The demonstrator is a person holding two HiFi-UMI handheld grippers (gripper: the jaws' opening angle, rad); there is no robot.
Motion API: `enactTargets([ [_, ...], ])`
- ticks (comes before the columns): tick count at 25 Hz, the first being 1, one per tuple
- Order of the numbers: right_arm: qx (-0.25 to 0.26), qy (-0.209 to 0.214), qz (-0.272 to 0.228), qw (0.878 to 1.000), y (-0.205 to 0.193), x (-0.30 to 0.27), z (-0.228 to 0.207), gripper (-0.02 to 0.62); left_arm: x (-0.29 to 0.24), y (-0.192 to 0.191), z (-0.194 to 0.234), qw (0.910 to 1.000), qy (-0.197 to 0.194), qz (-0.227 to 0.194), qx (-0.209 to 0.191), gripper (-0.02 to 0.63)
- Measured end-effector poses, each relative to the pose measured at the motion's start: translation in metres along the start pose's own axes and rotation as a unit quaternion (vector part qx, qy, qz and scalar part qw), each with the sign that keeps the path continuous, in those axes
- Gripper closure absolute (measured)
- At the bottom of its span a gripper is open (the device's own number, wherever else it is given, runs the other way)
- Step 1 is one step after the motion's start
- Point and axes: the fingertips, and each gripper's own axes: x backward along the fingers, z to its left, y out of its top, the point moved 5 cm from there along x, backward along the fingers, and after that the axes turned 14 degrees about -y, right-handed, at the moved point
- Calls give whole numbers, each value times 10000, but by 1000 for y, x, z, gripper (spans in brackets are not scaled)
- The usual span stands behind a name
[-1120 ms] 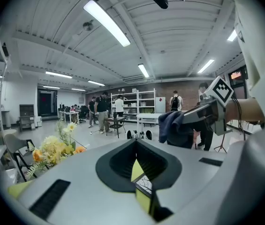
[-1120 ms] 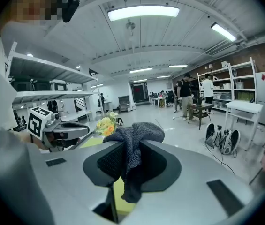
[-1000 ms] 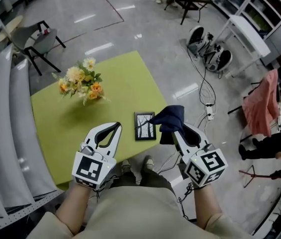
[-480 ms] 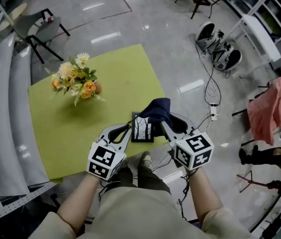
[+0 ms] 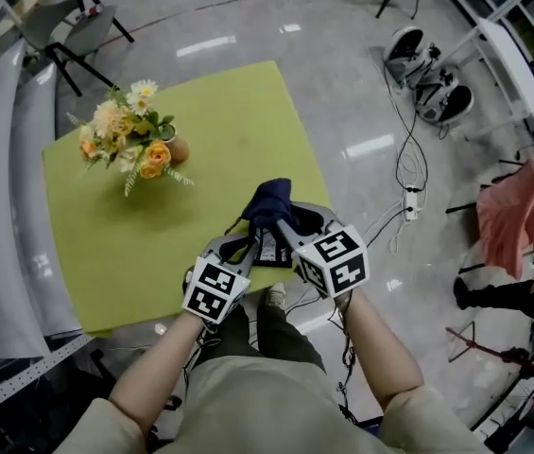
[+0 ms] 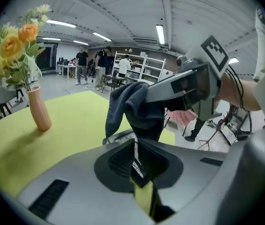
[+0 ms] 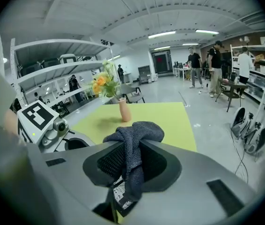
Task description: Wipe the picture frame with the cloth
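Observation:
The picture frame (image 5: 268,250), black-edged with a black-and-white print, lies at the near edge of the green table (image 5: 153,235), mostly hidden by both grippers. My left gripper (image 5: 243,245) is shut on the frame's edge; in the left gripper view the frame (image 6: 135,159) shows as a thin strip pinched between the jaws. A dark blue cloth (image 5: 268,201) is bunched in my right gripper (image 5: 281,221), which is shut on it just above the frame. In the right gripper view the cloth (image 7: 134,144) hangs between the jaws with the frame (image 7: 121,194) below it.
A vase of yellow and orange flowers (image 5: 125,142) stands on the table's far left. Beyond the table are a chair (image 5: 63,22), floor cables (image 5: 404,159) to the right and a pink cloth (image 5: 517,211). Curved grey rails (image 5: 2,206) run along the left.
Both grippers have come together over the frame. The left gripper, open a second ago, has closed on the frame's edge. The right gripper has carried the cloth leftward to the frame.

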Motion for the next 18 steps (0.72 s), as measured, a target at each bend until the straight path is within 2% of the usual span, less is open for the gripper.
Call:
enactTargets([
  [7, 313, 261, 464, 9981, -27, -48, 18, 502, -26, -36, 17, 9989, -15, 399, 234, 584],
  [12, 447, 313, 755, 9957, -48, -71, 21, 502, -41, -50, 21, 9977, -116, 657, 125, 590],
  [18, 667, 280, 1046, 9919, -71, -83, 23, 502, -43, -54, 23, 9971, -135, 734, 161, 598],
])
